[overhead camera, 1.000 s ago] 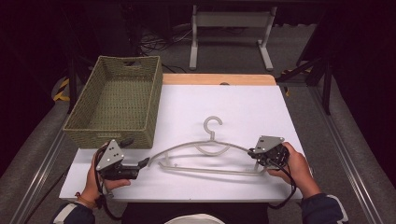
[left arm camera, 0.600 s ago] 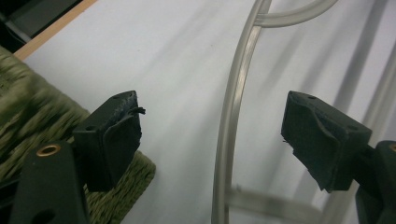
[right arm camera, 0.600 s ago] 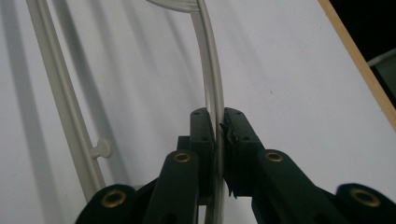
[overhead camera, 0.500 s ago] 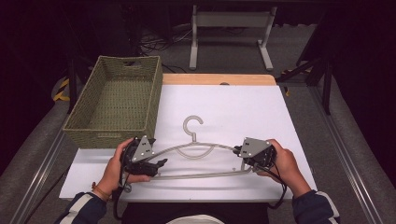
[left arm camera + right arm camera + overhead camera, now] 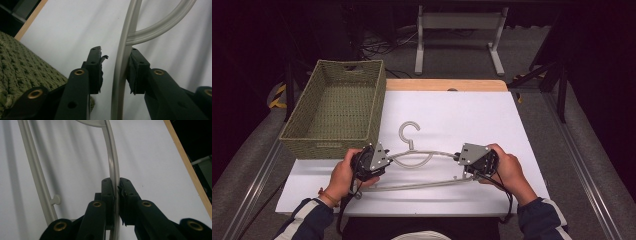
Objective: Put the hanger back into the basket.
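We see a pale grey plastic clothes hanger (image 5: 419, 159) lying near the front edge of the white worktop (image 5: 472, 117), its hook pointing away from the person and its lower bar nearest them. A woven green basket (image 5: 337, 107) stands on the left part of the worktop, just beyond the hanger's left end.

The left hand (image 5: 343, 172) holds the left gripper (image 5: 114, 71) at the hanger's left shoulder. In the left gripper view its jaws stand parted on either side of the hanger's arm; the arm lies against the right-hand pad, while a clear gap separates it from the other pad. The basket's weave fills the lower left corner there.

The right hand (image 5: 507, 167) holds the right gripper (image 5: 116, 192) at the hanger's right shoulder. In the right gripper view its jaws are pressed together on the thin upper arm of the hanger, clamping it between both pads. The lower bar runs along the left of that view, and the worktop's wooden edge shows at the right.
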`<state>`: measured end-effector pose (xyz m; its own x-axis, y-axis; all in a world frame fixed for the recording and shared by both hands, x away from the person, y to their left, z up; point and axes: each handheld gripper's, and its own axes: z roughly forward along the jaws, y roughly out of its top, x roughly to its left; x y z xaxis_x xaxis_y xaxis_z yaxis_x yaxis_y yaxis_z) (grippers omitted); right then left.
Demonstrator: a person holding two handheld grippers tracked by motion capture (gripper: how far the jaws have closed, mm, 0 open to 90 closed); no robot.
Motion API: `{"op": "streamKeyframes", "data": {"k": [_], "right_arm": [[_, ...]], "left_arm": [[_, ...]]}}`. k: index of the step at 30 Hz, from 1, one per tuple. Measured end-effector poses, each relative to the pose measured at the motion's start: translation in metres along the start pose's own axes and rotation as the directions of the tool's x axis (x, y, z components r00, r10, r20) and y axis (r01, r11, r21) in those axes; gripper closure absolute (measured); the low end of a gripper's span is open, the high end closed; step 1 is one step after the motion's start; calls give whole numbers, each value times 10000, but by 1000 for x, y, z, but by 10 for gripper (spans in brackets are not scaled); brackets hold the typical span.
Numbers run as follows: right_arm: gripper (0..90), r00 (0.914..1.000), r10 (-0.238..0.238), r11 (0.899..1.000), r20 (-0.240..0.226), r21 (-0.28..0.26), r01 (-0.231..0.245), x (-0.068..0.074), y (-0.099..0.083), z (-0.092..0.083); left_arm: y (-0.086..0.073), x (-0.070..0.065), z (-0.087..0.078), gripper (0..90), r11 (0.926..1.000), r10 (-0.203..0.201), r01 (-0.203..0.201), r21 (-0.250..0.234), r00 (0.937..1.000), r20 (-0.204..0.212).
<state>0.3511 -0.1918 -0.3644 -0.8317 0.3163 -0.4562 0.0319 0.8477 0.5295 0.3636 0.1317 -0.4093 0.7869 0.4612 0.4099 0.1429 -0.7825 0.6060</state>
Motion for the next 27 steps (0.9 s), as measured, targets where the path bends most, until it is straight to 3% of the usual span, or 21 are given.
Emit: {"op": "streamKeyframes", "data": {"k": [2, 4, 5, 7, 13, 17, 20, 22, 23, 25, 27], "right_arm": [[834, 10000, -47, 10000, 68, -54, 48, -1, 4, 2], [835, 9998, -125, 9999, 133, -24, 125, -1, 5, 2], [834, 9998, -95, 9999, 149, -32, 95, -1, 6, 3], [834, 9996, -176, 9998, 204, -72, 177, -1, 8, 2], [830, 9997, -97, 9998, 241, -161, 101, -2, 8, 1], [803, 9982, 71, 9989, 594, -462, -43, -3, 7, -3], [787, 9950, 471, 9916, 878, -1240, -360, -7, 6, -15], [784, 9946, 512, 9901, 905, -1347, -387, -8, 6, -17], [765, 9900, 591, 9884, 1281, -1463, -401, -8, 7, -21], [709, 9836, 853, 9821, 1587, -1797, -562, -9, 6, -27], [581, 9714, 1345, 9714, 1955, -2196, -903, -12, 5, -34]], "left_arm": [[2, -1, 1, 776, 9996, 216, -213, 160, 9996, -185], [2, 0, 1, 780, 9996, 240, -235, 182, 9994, -242], [1, 1, 2, 779, 9999, 50, -47, 158, 9998, -212], [0, 4, 2, 781, 9998, 156, -154, 139, 9998, -91], [3, 4, -1, 785, 9997, 190, -186, 135, 9994, -289], [4, 2, -4, 799, 9997, 257, -256, 14, 9991, -326], [6, 1, -9, 807, 9989, 388, -396, -265, 9988, -293], [6, 0, -10, 809, 9984, 336, -343, -445, 9993, -177], [6, 1, -11, 812, 9984, 313, -323, -472, 9992, -235], [5, 3, -13, 813, 9979, 121, -133, -635, 9997, -194], [4, 4, -14, 813, 9978, -48, 34, -660, 9998, -209]]}}
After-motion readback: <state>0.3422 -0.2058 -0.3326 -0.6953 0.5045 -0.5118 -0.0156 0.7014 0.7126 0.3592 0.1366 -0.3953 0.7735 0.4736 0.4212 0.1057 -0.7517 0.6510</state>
